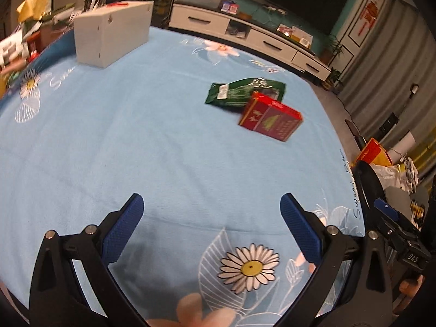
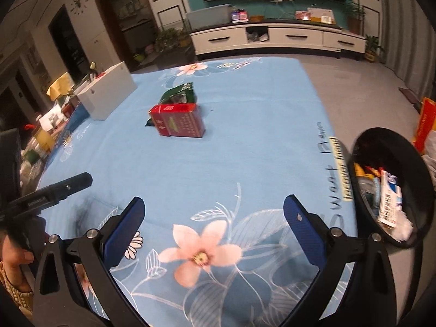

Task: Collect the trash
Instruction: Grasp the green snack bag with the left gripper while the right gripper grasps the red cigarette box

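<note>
While both sets of blue pads are spread wide over the flowered blue cloth on the counter (image 2: 245, 141), the left gripper (image 1: 211, 218) and the right gripper (image 2: 214, 218) hold nothing. Beside the counter's right edge, a black bin (image 2: 392, 190) already contains packets and crumpled paper. Farther out on the cloth, a red box (image 2: 178, 122) lies partly over a green bag (image 2: 181, 94). A white box (image 2: 107, 95) stands beyond, to the left.

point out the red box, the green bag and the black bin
red box (image 2: 178, 125): right wrist view, on its top face
green bag (image 1: 237, 94): left wrist view, on its flat middle
black bin (image 2: 365, 147): right wrist view, on its inner wall near the rim
</note>
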Available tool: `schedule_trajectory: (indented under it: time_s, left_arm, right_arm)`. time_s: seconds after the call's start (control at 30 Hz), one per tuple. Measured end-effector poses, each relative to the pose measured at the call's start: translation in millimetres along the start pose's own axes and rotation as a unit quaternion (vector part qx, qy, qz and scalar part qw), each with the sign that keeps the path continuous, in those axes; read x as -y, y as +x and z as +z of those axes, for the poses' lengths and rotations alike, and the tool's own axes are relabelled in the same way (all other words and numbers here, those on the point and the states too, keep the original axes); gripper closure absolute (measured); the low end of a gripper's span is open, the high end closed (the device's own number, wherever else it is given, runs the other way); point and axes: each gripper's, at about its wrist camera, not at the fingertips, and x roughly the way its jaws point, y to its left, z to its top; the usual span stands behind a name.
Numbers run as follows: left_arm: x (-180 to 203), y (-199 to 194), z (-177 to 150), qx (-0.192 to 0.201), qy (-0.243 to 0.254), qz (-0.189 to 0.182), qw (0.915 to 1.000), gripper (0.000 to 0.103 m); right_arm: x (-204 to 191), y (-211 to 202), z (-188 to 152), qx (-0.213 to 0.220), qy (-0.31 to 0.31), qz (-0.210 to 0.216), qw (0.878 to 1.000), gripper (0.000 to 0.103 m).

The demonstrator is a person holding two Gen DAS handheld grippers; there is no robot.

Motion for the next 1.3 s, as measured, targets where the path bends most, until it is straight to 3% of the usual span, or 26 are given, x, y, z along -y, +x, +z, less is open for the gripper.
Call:
schedule_trajectory:
  time_s: [0.23,0.43,0.8,0.87,0.93,0.97,1.0,1.1,1.13,1.3]
  left_arm:
    - [-5.7,23.8,3.3,-0.017,-0.005,-0.004,0.9998,0.003]
    - [-8.8,44.6,13.6,-0.023,-0.009,0.002,0.9997,0.003]
    - [-19.0,72.4,47.9,-0.014,-0.022,0.013,0.9996,0.003]
    - [-22.0,75.7,51.0,-0.014,-0.024,0.018,0.9994,0.003]
    - [-25.3,78.6,53.9,-0.015,-0.027,0.020,0.9993,0.003]
    - [-26.0,78.9,53.9,-0.015,-0.028,0.021,0.9993,0.003]
    - [-27.4,79.7,55.3,-0.015,-0.029,0.020,0.9993,0.003]
    - [-29.5,79.7,58.8,-0.012,-0.030,0.015,0.9994,0.003]
    - [-28.1,78.9,59.4,-0.011,-0.028,0.012,0.9995,0.003]
    - [-16.6,76.7,72.5,0.006,-0.001,-0.002,1.0000,0.003]
  right_arm:
    - [-13.6,37.5,13.4,-0.009,-0.050,0.020,0.999,0.003]
    - [-20.4,70.9,44.9,0.000,-0.098,0.040,0.994,0.003]
    - [-29.4,137.3,97.8,0.007,-0.197,0.099,0.975,0.005]
    - [-30.0,145.7,100.8,-0.004,-0.208,0.114,0.972,0.016]
    - [-29.3,149.6,100.4,-0.014,-0.210,0.125,0.970,0.041]
    - [-28.7,150.5,99.2,-0.018,-0.210,0.135,0.968,0.045]
    - [-29.0,150.4,97.3,-0.020,-0.209,0.138,0.968,0.056]
    - [-25.3,139.9,90.5,-0.017,-0.196,0.157,0.968,0.071]
    - [-25.8,135.4,88.4,-0.014,-0.194,0.159,0.968,0.081]
    - [-11.5,94.5,70.1,0.000,-0.142,0.176,0.974,0.081]
